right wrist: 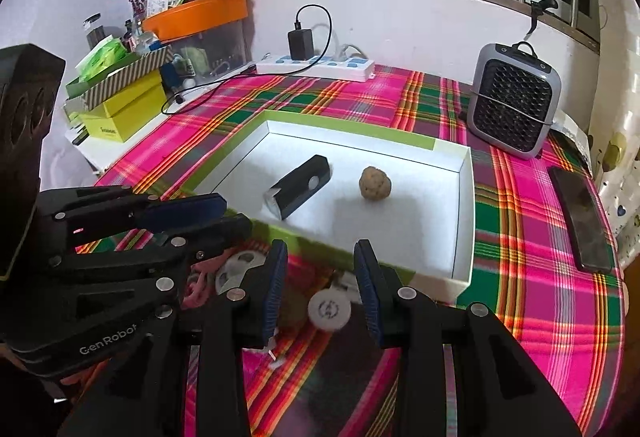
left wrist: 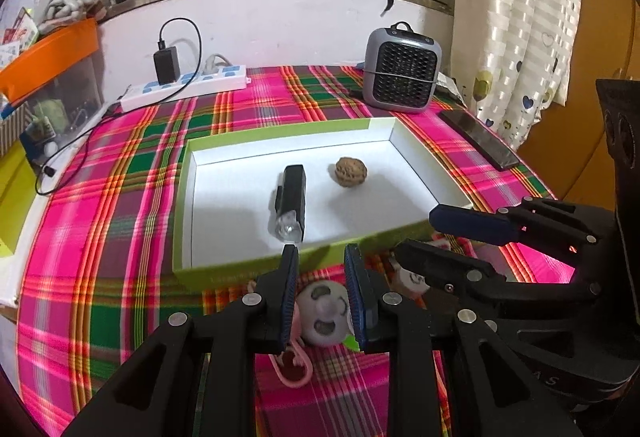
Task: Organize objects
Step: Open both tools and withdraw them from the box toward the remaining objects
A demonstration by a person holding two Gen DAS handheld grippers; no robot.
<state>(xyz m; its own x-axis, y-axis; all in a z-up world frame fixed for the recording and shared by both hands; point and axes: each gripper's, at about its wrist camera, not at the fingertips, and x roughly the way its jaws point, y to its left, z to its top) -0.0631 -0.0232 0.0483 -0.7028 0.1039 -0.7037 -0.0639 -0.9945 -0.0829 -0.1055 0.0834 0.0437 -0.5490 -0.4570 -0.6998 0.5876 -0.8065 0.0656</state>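
A shallow white box with a green rim (left wrist: 280,133) (right wrist: 352,135) lies on the plaid cloth. In it are a black flashlight (left wrist: 291,201) (right wrist: 298,191) and a walnut (left wrist: 351,172) (right wrist: 375,182). My left gripper (left wrist: 321,257) is open around a grey-white toy face (left wrist: 324,311) with a pink clip (left wrist: 294,365), just in front of the box; touching or not, I cannot tell. My right gripper (right wrist: 320,253) is open over a white round disc (right wrist: 329,309) in front of the box. Each gripper shows in the other's view: the right one (left wrist: 444,237), the left one (right wrist: 232,213).
A small grey fan heater (left wrist: 402,71) (right wrist: 514,101) stands at the back right. A black phone (left wrist: 478,139) (right wrist: 582,223) lies near the right edge. A white power strip with a charger (left wrist: 184,83) (right wrist: 316,63) is at the back. Boxes (right wrist: 116,105) are stacked at the left.
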